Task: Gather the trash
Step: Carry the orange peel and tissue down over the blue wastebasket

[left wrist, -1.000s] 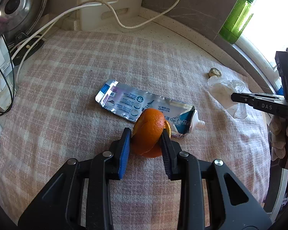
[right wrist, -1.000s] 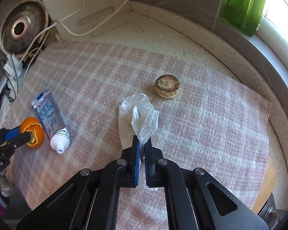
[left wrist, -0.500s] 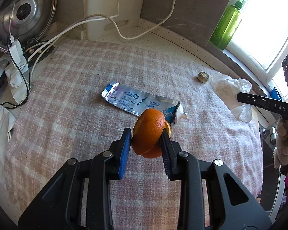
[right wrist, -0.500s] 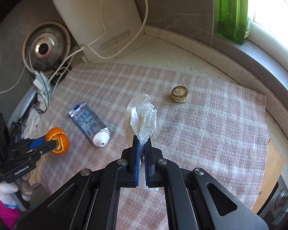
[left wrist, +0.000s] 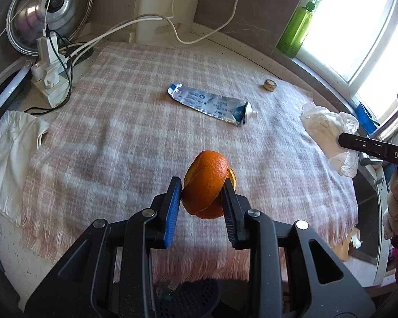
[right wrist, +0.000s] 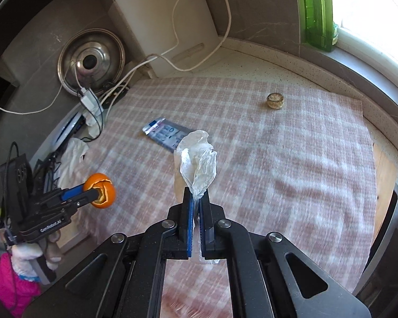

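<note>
My left gripper (left wrist: 203, 185) is shut on an orange peel (left wrist: 207, 182) and holds it above the near edge of the pink checked cloth (left wrist: 119, 137). It also shows in the right wrist view (right wrist: 99, 192). My right gripper (right wrist: 196, 198) is shut on a crumpled white plastic wrapper (right wrist: 197, 161), lifted above the cloth; the wrapper also shows in the left wrist view (left wrist: 329, 132). A flattened toothpaste tube (left wrist: 212, 104) and a small round bottle cap (left wrist: 269, 84) lie on the cloth.
A pot lid (left wrist: 47, 10), power strip with plugs (left wrist: 49, 79) and white cables (left wrist: 146, 21) sit at the back left. A green soap bottle (left wrist: 298, 29) stands on the windowsill. A white cloth (left wrist: 10, 153) lies at the left. A dark perforated bin (left wrist: 196, 302) is below the counter edge.
Both grippers have risen and pulled back from the cloth, carrying the orange peel and the wrapper; the tube and cap look smaller and farther away.
</note>
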Demonstrator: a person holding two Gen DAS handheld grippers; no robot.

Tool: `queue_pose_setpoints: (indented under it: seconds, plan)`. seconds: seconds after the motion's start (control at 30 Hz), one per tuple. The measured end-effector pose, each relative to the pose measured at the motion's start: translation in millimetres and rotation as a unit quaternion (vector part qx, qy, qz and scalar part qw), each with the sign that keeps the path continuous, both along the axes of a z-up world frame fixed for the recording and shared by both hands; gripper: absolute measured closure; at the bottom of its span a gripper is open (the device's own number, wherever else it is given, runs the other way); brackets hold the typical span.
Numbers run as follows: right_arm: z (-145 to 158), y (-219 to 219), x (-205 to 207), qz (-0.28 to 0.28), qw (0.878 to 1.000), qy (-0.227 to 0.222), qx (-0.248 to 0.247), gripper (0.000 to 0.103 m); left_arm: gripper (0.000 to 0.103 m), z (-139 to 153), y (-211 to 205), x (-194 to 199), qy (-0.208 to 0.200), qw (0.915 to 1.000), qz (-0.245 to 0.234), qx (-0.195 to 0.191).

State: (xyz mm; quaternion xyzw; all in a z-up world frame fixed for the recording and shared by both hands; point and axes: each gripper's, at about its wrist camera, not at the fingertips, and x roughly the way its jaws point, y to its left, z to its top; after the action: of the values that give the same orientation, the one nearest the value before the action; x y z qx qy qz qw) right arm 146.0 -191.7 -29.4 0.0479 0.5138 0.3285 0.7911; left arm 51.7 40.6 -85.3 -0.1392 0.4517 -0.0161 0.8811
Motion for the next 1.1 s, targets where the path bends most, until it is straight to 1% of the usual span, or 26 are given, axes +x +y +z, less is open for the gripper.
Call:
queue_pose_setpoints:
  seconds: [0.1,0.23,0.37,0.57,0.77,1.1]
  plan:
    - [1.6,6.1,-31.0,-0.005,1.000,0.007,0.003,0.101,0.073,-3.0,1.7,-23.1,0.003,0.9999,-0.014,0.007]
    - [2.3,12.8,-68.3,-0.011,1.000,0.011,0.003,0.101,0.073,-8.5,3.9,-50.3,0.006,0.9997,-0.024,0.006]
    - [-3.5,18.2,-96.9,-0.015,1.000,0.026,0.007,0.101,0.073,-15.6,8.7,-74.8,0.010,0.9997,-0.024,-0.001]
    - [-12.6,28.2,-132.9,-0.016,0.999,0.045,0.007,0.101,0.073,-28.6,16.8,-106.1,0.019,0.9996,-0.016,-0.012]
    - [-25.7,48.0,-168.4,0.007,0.998,0.059,-0.004,0.101,0.073,-45.2,21.7,-132.3,0.033,0.9992,-0.009,-0.022]
    - [-60.0,65.8,-205.9,0.029,0.995,0.086,-0.030,0.101,0.073,-86.3,6.7,-163.0,0.077,0.9963,-0.025,-0.029]
